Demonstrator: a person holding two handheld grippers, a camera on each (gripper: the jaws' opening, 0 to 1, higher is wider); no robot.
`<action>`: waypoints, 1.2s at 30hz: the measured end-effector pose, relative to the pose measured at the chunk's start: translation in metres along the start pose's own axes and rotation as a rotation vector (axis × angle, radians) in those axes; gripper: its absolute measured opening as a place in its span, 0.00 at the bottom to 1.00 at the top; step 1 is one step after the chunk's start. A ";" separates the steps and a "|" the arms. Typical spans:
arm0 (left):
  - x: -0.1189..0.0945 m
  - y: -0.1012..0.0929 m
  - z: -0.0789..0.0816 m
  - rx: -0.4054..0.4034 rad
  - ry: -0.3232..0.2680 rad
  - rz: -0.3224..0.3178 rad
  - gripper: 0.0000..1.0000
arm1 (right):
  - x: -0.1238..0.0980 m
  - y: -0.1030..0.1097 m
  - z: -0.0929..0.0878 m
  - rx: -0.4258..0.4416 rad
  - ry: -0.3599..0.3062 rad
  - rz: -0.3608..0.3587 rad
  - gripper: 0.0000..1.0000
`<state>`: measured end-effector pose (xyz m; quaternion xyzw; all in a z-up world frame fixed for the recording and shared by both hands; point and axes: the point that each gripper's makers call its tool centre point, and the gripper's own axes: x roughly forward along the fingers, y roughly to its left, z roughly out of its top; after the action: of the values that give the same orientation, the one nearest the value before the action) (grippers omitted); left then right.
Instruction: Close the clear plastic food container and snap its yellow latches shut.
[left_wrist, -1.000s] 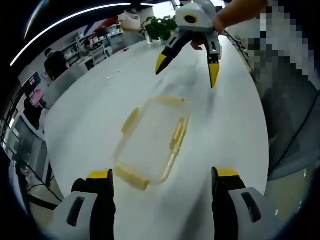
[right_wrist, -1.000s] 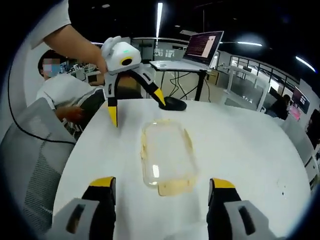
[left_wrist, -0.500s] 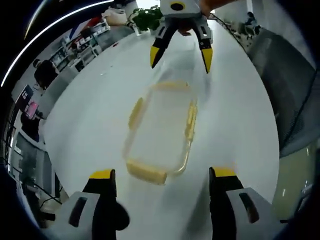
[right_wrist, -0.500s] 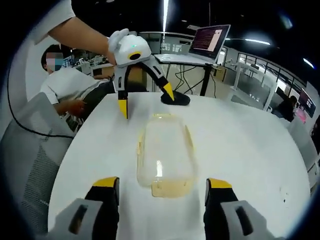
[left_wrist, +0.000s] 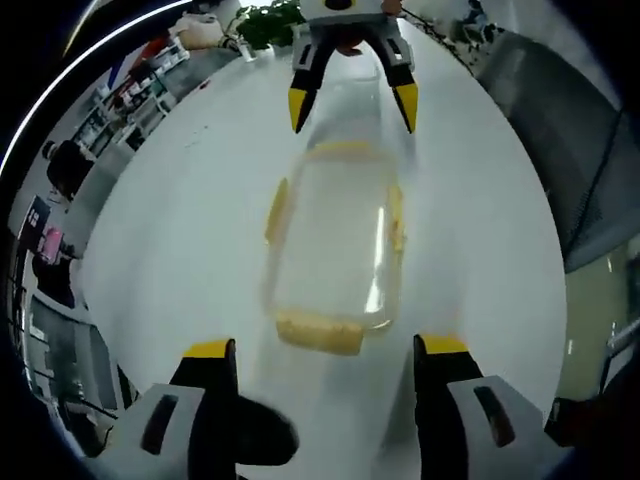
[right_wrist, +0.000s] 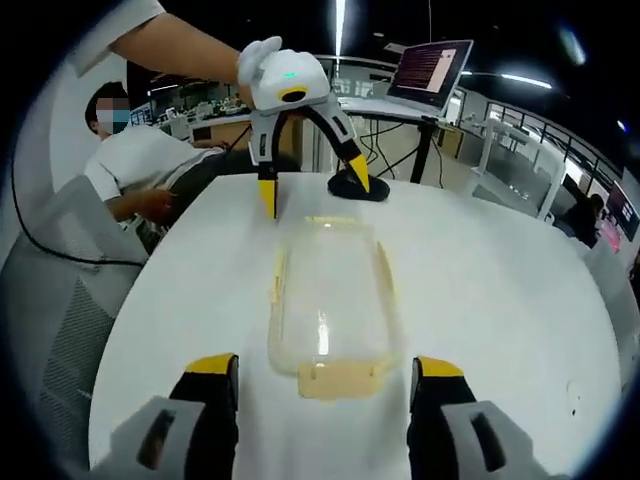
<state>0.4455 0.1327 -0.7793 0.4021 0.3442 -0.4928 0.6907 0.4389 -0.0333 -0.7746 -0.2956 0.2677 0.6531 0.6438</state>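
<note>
A clear plastic food container (left_wrist: 335, 250) (right_wrist: 330, 300) with yellow latches lies flat on the white table (left_wrist: 180, 220), its lid on top. Yellow latches line its long sides, and one yellow end latch (left_wrist: 320, 332) (right_wrist: 338, 380) faces each camera. My left gripper (left_wrist: 322, 372) is open, its yellow-tipped jaws straddling the near end, just short of it. My right gripper (right_wrist: 315, 385) is open at the opposite end in the same way. Each gripper appears in the other's view, hovering past the far end: the right gripper (left_wrist: 350, 100) and the left gripper (right_wrist: 310, 195).
A black round base (right_wrist: 358, 187) stands behind the container on the table (right_wrist: 480, 290). A laptop (right_wrist: 430, 75) sits on a desk beyond. A seated person (right_wrist: 140, 170) and a grey chair (right_wrist: 60, 290) are at the left. A potted plant (left_wrist: 265, 22) stands at the table's far end.
Both grippers have closed in on the container's two ends and lined up with its long axis. The container itself has stayed put on the table.
</note>
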 end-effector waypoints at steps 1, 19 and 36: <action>0.001 0.000 0.000 0.002 0.001 -0.005 0.70 | 0.000 -0.001 -0.001 -0.001 0.004 -0.002 0.68; 0.013 0.005 -0.007 0.065 0.063 -0.087 0.63 | 0.015 -0.008 -0.017 -0.008 0.119 0.033 0.55; 0.020 0.002 -0.003 0.065 0.045 -0.154 0.52 | 0.022 -0.010 -0.019 -0.011 0.169 0.037 0.38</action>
<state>0.4523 0.1275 -0.7979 0.4076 0.3732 -0.5461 0.6296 0.4502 -0.0323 -0.8034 -0.3481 0.3229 0.6392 0.6050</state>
